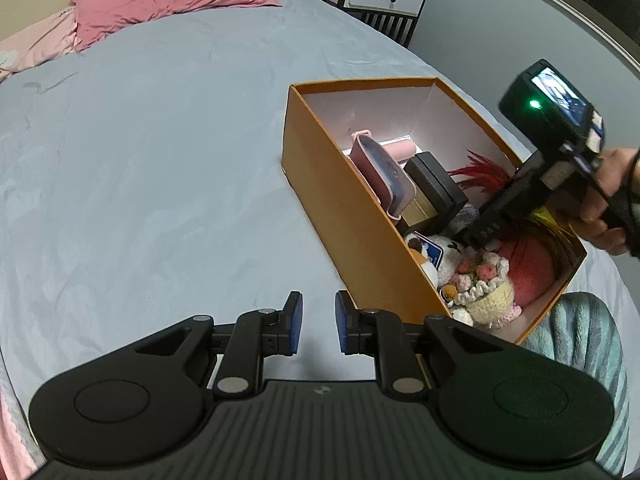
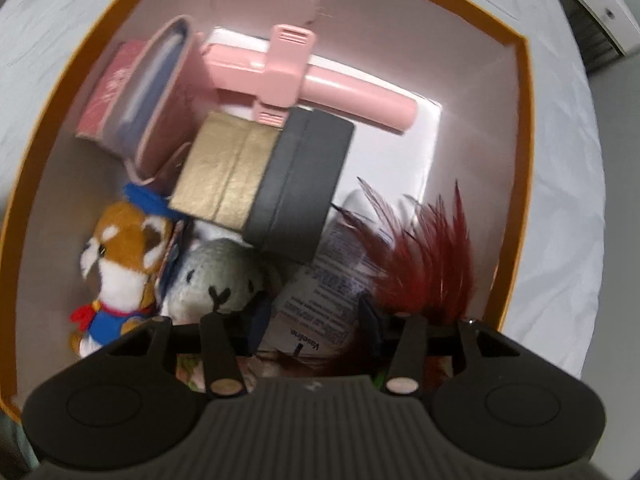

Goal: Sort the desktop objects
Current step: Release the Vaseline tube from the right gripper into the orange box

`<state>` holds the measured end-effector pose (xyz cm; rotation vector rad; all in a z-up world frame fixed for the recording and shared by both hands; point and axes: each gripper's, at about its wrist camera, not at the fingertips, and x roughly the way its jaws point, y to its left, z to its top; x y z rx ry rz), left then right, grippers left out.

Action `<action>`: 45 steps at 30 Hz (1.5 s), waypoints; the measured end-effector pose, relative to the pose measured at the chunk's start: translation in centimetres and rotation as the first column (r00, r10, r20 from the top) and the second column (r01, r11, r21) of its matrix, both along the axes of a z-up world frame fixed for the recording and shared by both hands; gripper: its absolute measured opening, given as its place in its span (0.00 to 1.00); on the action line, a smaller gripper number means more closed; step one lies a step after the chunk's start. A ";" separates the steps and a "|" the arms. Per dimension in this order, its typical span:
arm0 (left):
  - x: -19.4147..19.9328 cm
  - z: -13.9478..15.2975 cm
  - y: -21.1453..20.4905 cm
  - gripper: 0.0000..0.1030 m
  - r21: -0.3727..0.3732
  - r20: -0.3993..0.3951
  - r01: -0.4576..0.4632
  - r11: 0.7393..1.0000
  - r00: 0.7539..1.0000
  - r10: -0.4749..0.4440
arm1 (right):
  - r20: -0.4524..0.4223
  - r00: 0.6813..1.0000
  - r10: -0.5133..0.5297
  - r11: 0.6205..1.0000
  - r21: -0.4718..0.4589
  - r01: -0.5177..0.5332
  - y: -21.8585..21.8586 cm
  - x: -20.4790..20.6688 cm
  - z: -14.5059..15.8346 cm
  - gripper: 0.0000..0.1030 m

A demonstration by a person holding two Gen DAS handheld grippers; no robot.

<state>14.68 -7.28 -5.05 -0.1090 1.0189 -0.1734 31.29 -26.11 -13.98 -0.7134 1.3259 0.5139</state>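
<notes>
left wrist view: the left gripper (image 1: 316, 322) is seen hanging over bare blue bedsheet (image 1: 140, 168), its jaws nearly closed with a slim gap and nothing pinched between them. the orange box (image 1: 340, 208) is found ahead and to the right of it, already loaded with stuff: a black case (image 1: 436, 184), a crocheted cake thing (image 1: 480, 284), a pink round cushion (image 1: 528, 268). the right gripper (image 1: 478, 236) is seen dipped into that box from the far right, held by a hand (image 1: 612, 208). its fingertips can't really be made out from here.

right wrist view: the right gripper (image 2: 314, 320) is pointed almost straight down into the box, jaws spread wide. a white vaseline tube (image 2: 320, 304) lies right between the pads (image 2: 370, 314), but no squeeze on it is visible, so it's read as let go rather than gripped. just right of the gripper red feathers (image 2: 424, 256) stick up, to the left a grey knitted toy (image 2: 218, 284) and a fox plush (image 2: 120, 260) are tucked in, and further ahead a gold-and-grey box (image 2: 264, 180) and a pink clip tube (image 2: 304, 80) are stacked.

step in hand is probably the drop-off of the tube into the box. next move likely calls for the right gripper to be lifted straight out without snagging the feathers, then another loose item has to be found, and none is visible on the sheet.
</notes>
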 end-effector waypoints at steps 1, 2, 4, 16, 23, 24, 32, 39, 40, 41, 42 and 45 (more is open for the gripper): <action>-0.1 -0.1 0.0 0.20 0.000 -0.002 0.000 1.000 1.000 0.000 | 0.006 0.999 -0.032 0.999 0.003 0.032 0.0 0.3 -0.2 0.55; -0.2 -0.1 0.0 0.20 0.000 -0.003 0.000 1.000 1.000 0.000 | 0.009 0.998 -0.056 0.998 0.001 0.056 0.1 0.5 -0.5 0.56; -0.4 -0.1 0.1 0.21 -0.001 -0.004 -0.001 1.000 1.000 0.001 | 0.022 0.997 -0.077 0.997 -0.026 0.078 0.5 0.6 -1.1 0.57; -1.1 0.1 0.5 0.22 -0.012 0.000 -0.011 1.000 1.000 0.011 | 0.019 0.999 -0.041 0.998 -0.041 0.042 0.6 0.1 0.9 0.17; -1.2 0.2 0.4 0.22 -0.016 0.010 -0.008 1.000 1.000 0.008 | 0.117 0.992 -0.036 0.999 0.012 0.035 0.1 0.7 4.7 0.08; -1.2 0.3 0.4 0.22 -0.015 0.010 -0.010 1.000 1.000 0.010 | 0.127 0.991 -0.046 0.999 0.030 0.042 0.1 1.0 5.3 0.08; -1.2 0.2 0.3 0.22 -0.017 0.009 -0.009 1.000 1.000 0.009 | 0.129 0.984 -0.122 0.984 0.144 0.104 -0.4 3.4 7.9 0.08; -1.1 0.1 0.4 0.22 -0.013 -0.003 -0.014 1.000 1.000 0.014 | 0.127 0.980 -0.153 0.977 0.167 0.131 -0.8 0.7 6.1 0.08; -1.0 0.1 0.3 0.22 -0.014 -0.005 -0.015 1.000 1.000 0.015 | 0.129 0.980 -0.153 0.977 0.169 0.131 -0.8 0.8 6.1 0.09; -1.0 0.1 0.2 0.22 -0.015 -0.004 -0.013 1.000 1.000 0.013 | 0.130 0.980 -0.153 0.977 0.168 0.130 -0.6 1.2 6.5 0.10; -1.0 0.3 0.1 0.22 -0.018 -0.003 -0.011 1.000 1.000 0.011 | 0.132 0.980 -0.151 0.976 0.178 0.126 -1.1 0.2 7.4 0.10; -1.2 0.6 -0.2 0.22 -0.024 0.000 -0.009 1.000 1.000 0.009 | 0.143 0.979 -0.143 0.971 0.213 0.111 -1.5 -0.1 7.6 0.12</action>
